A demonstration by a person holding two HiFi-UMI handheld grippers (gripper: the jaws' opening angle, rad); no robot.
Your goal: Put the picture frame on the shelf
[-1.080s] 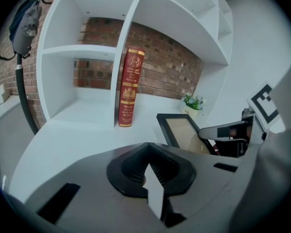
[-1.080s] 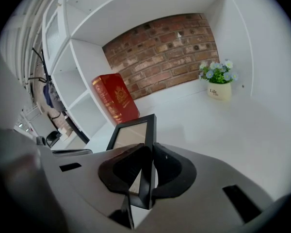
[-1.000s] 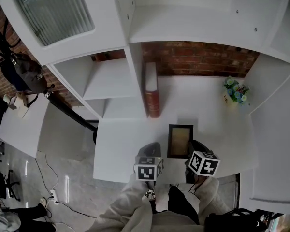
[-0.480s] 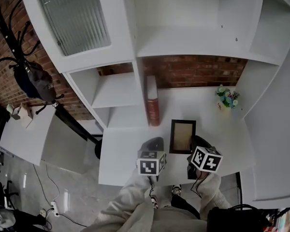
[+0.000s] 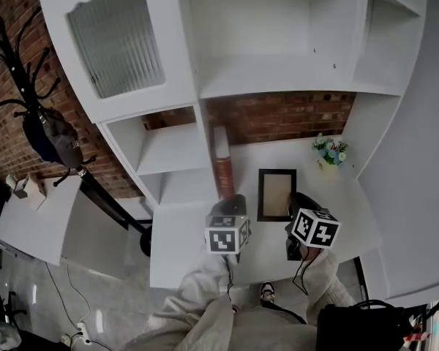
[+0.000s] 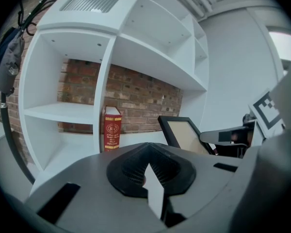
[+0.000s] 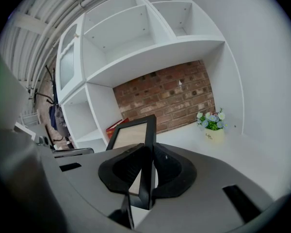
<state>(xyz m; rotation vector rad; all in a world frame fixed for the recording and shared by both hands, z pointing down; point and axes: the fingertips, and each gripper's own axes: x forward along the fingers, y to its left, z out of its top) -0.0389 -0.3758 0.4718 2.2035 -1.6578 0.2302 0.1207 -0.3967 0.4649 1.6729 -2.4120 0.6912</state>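
At the far left a coat stand (image 5: 25, 97) carries a dark bag (image 5: 55, 141) beside the white shelf unit (image 5: 278, 79), whose upper left bay has a ribbed glass door (image 5: 115, 39); below, a red book (image 5: 222, 168) stands upright at the back left of the unit's desk surface (image 5: 183, 251), against the upright divider and the brick back wall; the left gripper (image 6: 151, 181) hovers over the front edge of the surface, its fingers pressed together with nothing between them; just to its right the picture frame (image 5: 276, 194), black-rimmed with a pale centre, sits over the middle of the surface, between the book and the flowers, and whether it touches the surface cannot be told; the right gripper (image 7: 146, 171) has its fingers clamped on the frame's black rim, near a lower corner, the frame rising out of them; a small pot of flowers (image 5: 328, 152) stands at the back right corner of the surface, well apart from the frame.
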